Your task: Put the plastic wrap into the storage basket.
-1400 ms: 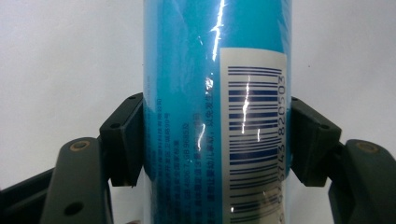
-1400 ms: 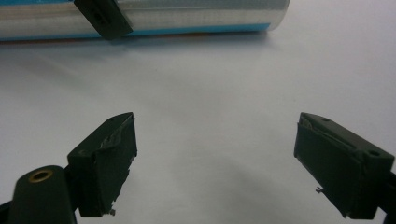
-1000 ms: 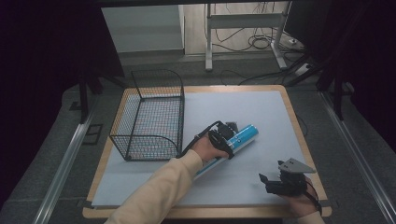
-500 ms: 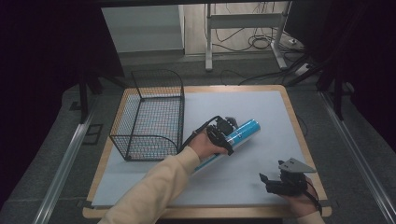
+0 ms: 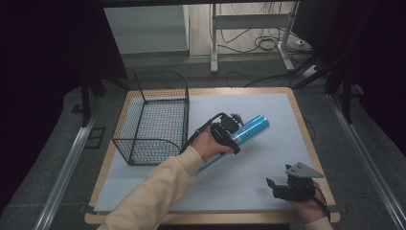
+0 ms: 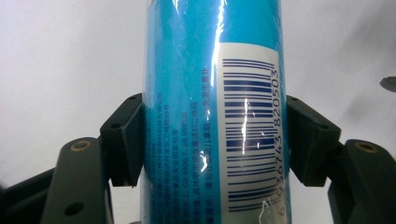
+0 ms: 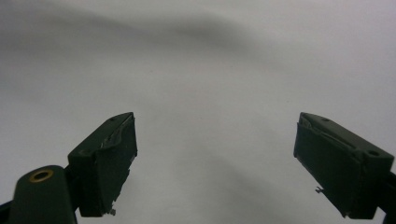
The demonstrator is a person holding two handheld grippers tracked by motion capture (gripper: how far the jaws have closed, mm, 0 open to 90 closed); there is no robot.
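— Fingers of my left gripper?
— Clamped on both sides of the blue tube, which slants above the white mat, just right of the wire basket.
— Right gripper?
— Jaws spread wide, holding nothing, near the mat's front edge.

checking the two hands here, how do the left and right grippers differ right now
The left gripper is shut on the blue tube; the right gripper stands open with nothing between its jaws. The left one is out mid-table beside the wire basket; the right one sits low at the table's near right corner. Both have black jaws and a hand behind them.
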